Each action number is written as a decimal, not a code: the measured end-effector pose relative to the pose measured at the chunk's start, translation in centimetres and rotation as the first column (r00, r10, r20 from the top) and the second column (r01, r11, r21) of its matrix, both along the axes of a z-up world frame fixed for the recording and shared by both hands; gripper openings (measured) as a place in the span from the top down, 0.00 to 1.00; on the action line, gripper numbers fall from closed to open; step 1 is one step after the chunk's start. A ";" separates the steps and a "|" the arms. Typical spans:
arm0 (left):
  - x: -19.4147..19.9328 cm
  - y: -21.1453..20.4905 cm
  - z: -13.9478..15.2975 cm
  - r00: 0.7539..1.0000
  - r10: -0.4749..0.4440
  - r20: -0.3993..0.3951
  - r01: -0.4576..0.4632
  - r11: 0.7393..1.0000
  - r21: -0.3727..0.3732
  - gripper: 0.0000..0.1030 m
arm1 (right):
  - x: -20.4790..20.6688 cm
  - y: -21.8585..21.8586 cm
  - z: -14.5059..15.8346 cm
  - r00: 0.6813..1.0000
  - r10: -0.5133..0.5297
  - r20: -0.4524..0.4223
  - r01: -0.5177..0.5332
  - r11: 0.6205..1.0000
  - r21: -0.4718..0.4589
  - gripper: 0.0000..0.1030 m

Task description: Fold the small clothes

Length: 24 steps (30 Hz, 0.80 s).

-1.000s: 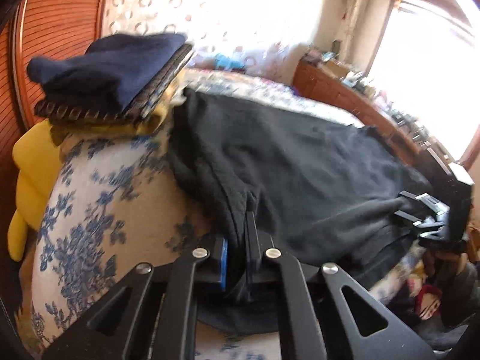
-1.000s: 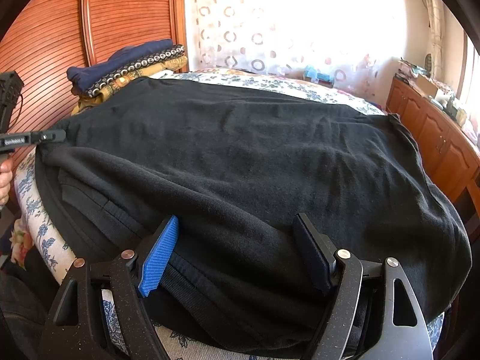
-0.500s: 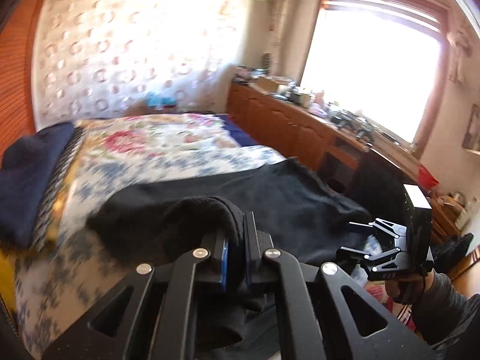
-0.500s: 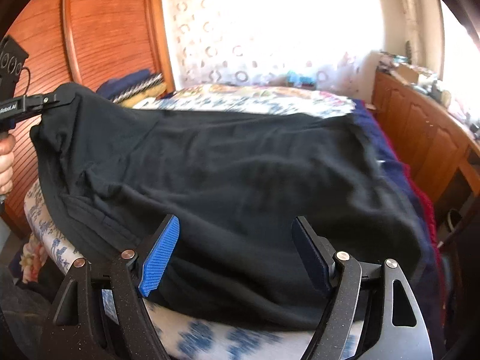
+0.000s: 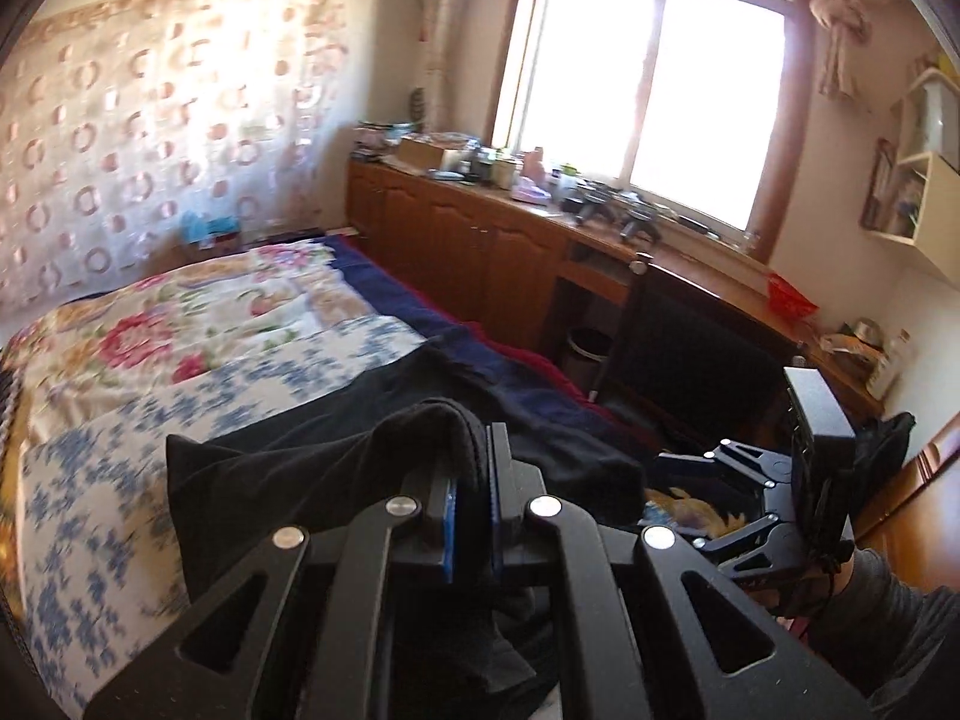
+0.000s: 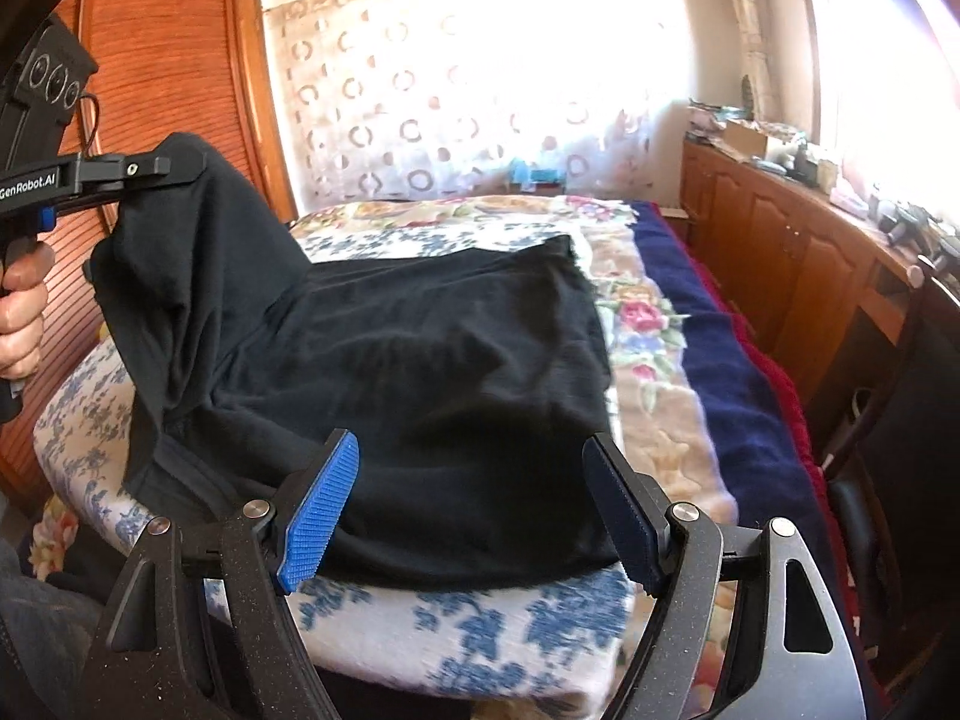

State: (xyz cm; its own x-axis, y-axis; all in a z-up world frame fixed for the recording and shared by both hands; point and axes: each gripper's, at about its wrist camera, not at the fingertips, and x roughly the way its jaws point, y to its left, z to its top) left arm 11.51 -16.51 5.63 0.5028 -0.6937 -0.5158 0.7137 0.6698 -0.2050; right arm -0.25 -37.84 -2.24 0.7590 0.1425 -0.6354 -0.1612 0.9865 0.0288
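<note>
My left claw (image 6: 180, 165), clamped on one corner of the black garment (image 6: 432, 372), has lifted that corner off the bed (image 6: 480, 630) and swung it up and across, so the cloth now peels away from the wooden wardrobe (image 6: 162, 60) side while the rest lies flat on the bed. My right claw (image 6: 468, 516) stands open over the near hem, gripping nothing. I judge the first fold is under way.
</note>
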 end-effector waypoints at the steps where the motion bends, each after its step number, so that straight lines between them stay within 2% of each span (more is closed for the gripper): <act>1: 0.1 -0.9 0.3 1.000 -0.016 -0.002 0.016 1.000 -0.001 0.96 | -0.2 -0.3 0.1 1.000 -0.006 0.003 0.006 1.000 0.004 0.23; 4: 0.0 -3.3 1.0 0.995 -0.088 -0.044 0.087 0.996 -0.029 0.96 | -0.7 -1.2 0.3 1.000 -0.022 0.012 0.022 1.000 0.010 0.23; 7: -0.5 -5.5 1.4 0.991 -0.127 -0.043 0.126 0.992 -0.010 0.96 | -1.3 -1.9 0.3 0.999 -0.035 0.011 0.035 0.999 0.019 0.23; 10: -0.1 -6.5 0.6 0.990 -0.132 -0.056 0.134 0.990 0.033 0.88 | -1.3 -2.3 -0.1 0.999 -0.046 0.005 0.045 0.999 0.025 0.23; 12: 0.0 -6.7 -0.4 0.990 -0.127 -0.062 0.131 0.989 0.069 0.77 | -1.4 -2.6 -0.3 0.999 -0.050 0.003 0.050 0.998 0.026 0.23; 17: -0.2 -5.6 -1.7 0.992 -0.112 -0.051 0.117 0.987 0.107 0.66 | -1.4 -2.9 -0.5 0.998 -0.057 0.001 0.057 0.998 0.029 0.23; 21: -0.5 -3.4 -2.5 0.995 -0.089 -0.045 0.093 0.990 0.109 0.64 | -1.0 -2.9 -0.7 0.998 -0.057 -0.004 0.057 0.998 0.025 0.23; 24: -0.4 -1.1 -3.7 0.998 -0.035 -0.043 0.040 0.991 0.131 0.63 | -0.7 -2.6 -0.6 0.999 -0.049 -0.003 0.049 0.998 0.025 0.23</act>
